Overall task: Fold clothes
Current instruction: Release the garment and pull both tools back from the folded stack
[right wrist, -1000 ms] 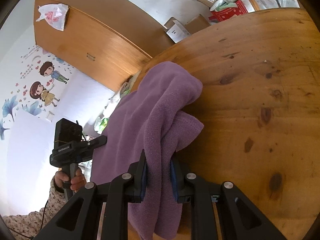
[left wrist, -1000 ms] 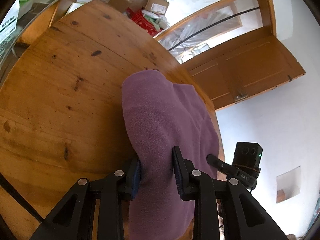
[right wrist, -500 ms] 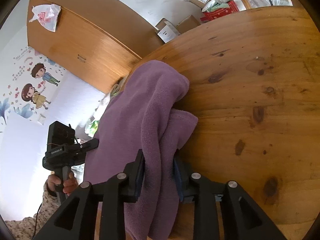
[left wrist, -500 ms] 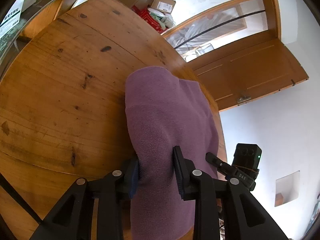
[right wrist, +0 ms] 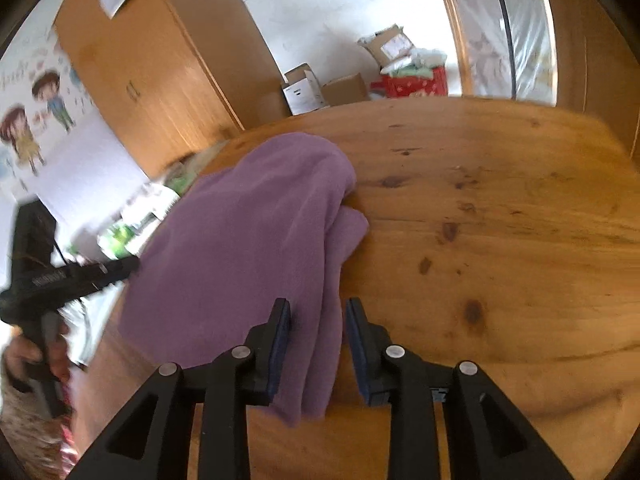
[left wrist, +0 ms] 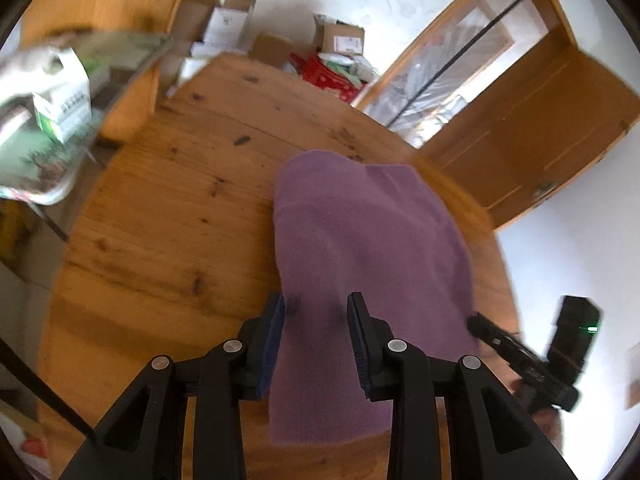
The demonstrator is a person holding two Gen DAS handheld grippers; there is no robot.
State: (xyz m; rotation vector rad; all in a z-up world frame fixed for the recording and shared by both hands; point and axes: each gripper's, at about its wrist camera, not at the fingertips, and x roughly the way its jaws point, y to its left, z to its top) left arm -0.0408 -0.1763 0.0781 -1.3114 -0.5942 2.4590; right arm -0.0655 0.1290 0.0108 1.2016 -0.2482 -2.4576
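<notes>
A purple fleece garment (left wrist: 360, 248) lies folded over on the round wooden table (left wrist: 168, 216). My left gripper (left wrist: 316, 320) straddles its near edge with a slight gap between the pads and the cloth, so it is open. In the right wrist view the garment (right wrist: 248, 240) lies bunched with a doubled edge toward the table's middle. My right gripper (right wrist: 318, 320) straddles that edge, and its right pad stands clear of the cloth, so it is open. Each gripper shows in the other's view, hand-held, at the garment's far side.
Cardboard boxes (left wrist: 340, 40) and a red bag (left wrist: 324, 76) lie on the floor beyond the table. A wooden door (left wrist: 540, 136) stands at the right. A glass shelf with green boxes (left wrist: 60, 104) is at the left. A wooden wardrobe (right wrist: 152, 80) stands behind.
Both grippers have loosened off the purple garment, the right one clearly wider than before. Both have drawn back and tilted, so more of the room shows. The garment has settled on the table.
</notes>
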